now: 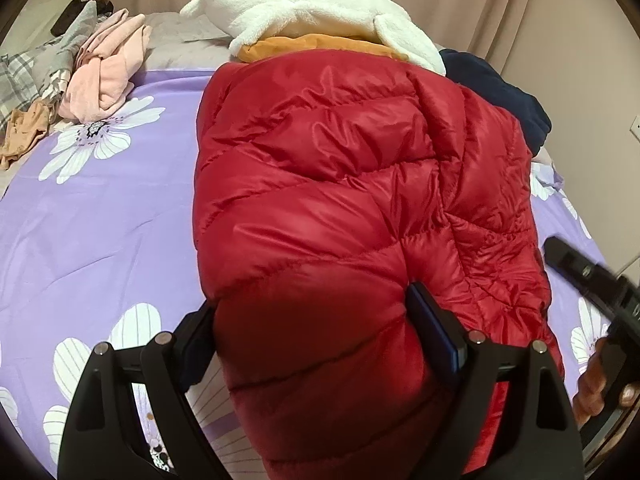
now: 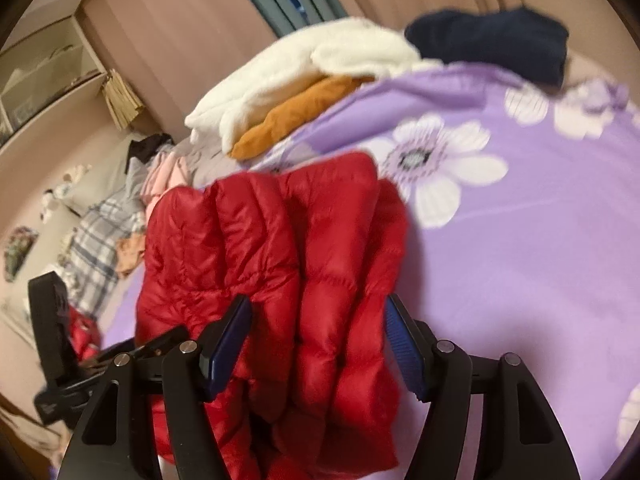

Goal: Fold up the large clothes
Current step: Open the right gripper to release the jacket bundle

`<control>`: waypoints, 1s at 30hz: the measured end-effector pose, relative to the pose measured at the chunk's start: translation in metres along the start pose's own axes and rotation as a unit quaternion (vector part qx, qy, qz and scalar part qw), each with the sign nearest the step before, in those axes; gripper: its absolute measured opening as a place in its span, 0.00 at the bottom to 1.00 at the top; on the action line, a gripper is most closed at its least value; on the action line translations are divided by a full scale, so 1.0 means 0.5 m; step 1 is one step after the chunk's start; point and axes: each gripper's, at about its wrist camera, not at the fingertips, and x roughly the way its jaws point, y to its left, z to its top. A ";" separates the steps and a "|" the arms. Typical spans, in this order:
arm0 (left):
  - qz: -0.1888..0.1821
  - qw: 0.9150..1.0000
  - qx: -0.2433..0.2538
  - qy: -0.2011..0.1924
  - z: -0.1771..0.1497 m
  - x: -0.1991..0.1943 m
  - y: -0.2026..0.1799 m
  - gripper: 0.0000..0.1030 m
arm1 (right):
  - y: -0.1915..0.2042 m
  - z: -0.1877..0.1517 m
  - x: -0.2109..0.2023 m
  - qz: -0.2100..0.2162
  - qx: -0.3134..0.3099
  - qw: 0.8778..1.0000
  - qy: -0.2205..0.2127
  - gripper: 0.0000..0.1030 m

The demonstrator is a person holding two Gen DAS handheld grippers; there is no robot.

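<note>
A shiny red quilted down jacket (image 1: 340,184) lies lengthwise on the purple flowered bedspread (image 1: 100,208). My left gripper (image 1: 316,332) straddles the jacket's puffy near end, and its two pads press into the padding from either side. In the right wrist view my right gripper (image 2: 320,344) holds a thick bunch of the same red jacket (image 2: 280,240) between its blue pads, lifted a little off the bedspread (image 2: 520,240). The right gripper also shows at the right edge of the left wrist view (image 1: 592,280).
A white fleece (image 1: 312,8) lies on an orange garment (image 1: 312,46) at the jacket's far end, with a navy garment (image 1: 500,88) to its right. Pink clothes (image 1: 108,72) and plaid clothes (image 1: 24,76) are piled at the far left. Curtains hang behind the bed.
</note>
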 end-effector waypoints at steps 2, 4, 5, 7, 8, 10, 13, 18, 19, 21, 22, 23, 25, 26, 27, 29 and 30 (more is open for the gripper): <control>0.005 1.000 0.003 -0.001 -0.002 -0.004 -0.001 0.86 | 0.009 0.006 -0.015 0.005 -0.012 1.000 -0.025 0.65; 0.011 1.000 0.007 -0.002 -0.005 -0.010 -0.005 0.86 | 0.018 0.020 -0.021 0.019 -0.023 0.999 -0.038 0.65; 0.014 1.000 0.009 -0.003 -0.005 -0.013 -0.006 0.85 | 0.024 0.024 -0.022 0.027 -0.029 0.998 -0.040 0.65; 0.019 1.000 0.013 -0.005 -0.007 -0.019 -0.010 0.84 | 0.042 0.033 -0.020 0.046 -0.044 0.997 -0.040 0.65; 0.022 1.000 0.015 -0.006 -0.009 -0.023 -0.012 0.83 | 0.053 0.036 -0.018 0.058 -0.051 0.996 -0.039 0.65; 0.026 0.999 0.022 -0.010 -0.011 -0.029 -0.016 0.81 | 0.073 0.044 -0.010 0.087 -0.060 0.994 -0.036 0.62; 0.030 0.999 0.034 -0.012 -0.015 -0.034 -0.022 0.77 | 0.107 0.051 0.006 0.106 -0.081 0.991 -0.031 0.48; 0.031 0.999 0.039 -0.012 -0.017 -0.029 -0.021 0.76 | 0.133 0.053 0.071 0.093 -0.099 0.991 0.004 0.36; 0.030 0.999 0.039 -0.011 -0.017 -0.027 -0.019 0.76 | 0.133 0.051 0.085 0.086 -0.099 0.991 0.013 0.35; 0.030 0.999 0.039 -0.010 -0.016 -0.021 -0.017 0.76 | 0.129 0.046 0.104 0.077 -0.095 0.992 0.030 0.33; 0.029 0.999 0.039 -0.010 -0.016 -0.019 -0.016 0.76 | 0.125 0.043 0.108 0.075 -0.094 0.992 0.036 0.33; 0.030 0.999 0.040 -0.010 -0.016 -0.017 -0.019 0.76 | 0.123 0.041 0.114 0.073 -0.094 0.992 0.041 0.32; 0.030 0.999 0.041 -0.010 -0.017 -0.013 -0.022 0.76 | 0.120 0.038 0.124 0.068 -0.095 0.992 0.050 0.32; 0.030 0.999 0.041 -0.009 -0.017 -0.011 -0.022 0.76 | 0.118 0.036 0.128 0.065 -0.094 0.992 0.055 0.30; 0.030 0.999 0.040 -0.009 -0.016 -0.010 -0.021 0.76 | 0.115 0.032 0.133 0.061 -0.093 0.992 0.060 0.29; 0.031 0.999 0.037 -0.009 -0.016 -0.011 -0.022 0.76 | 0.112 0.029 0.139 0.058 -0.091 0.992 0.064 0.25; 0.031 0.999 0.035 -0.009 -0.014 -0.013 -0.021 0.76 | 0.109 0.026 0.142 0.056 -0.089 0.992 0.066 0.24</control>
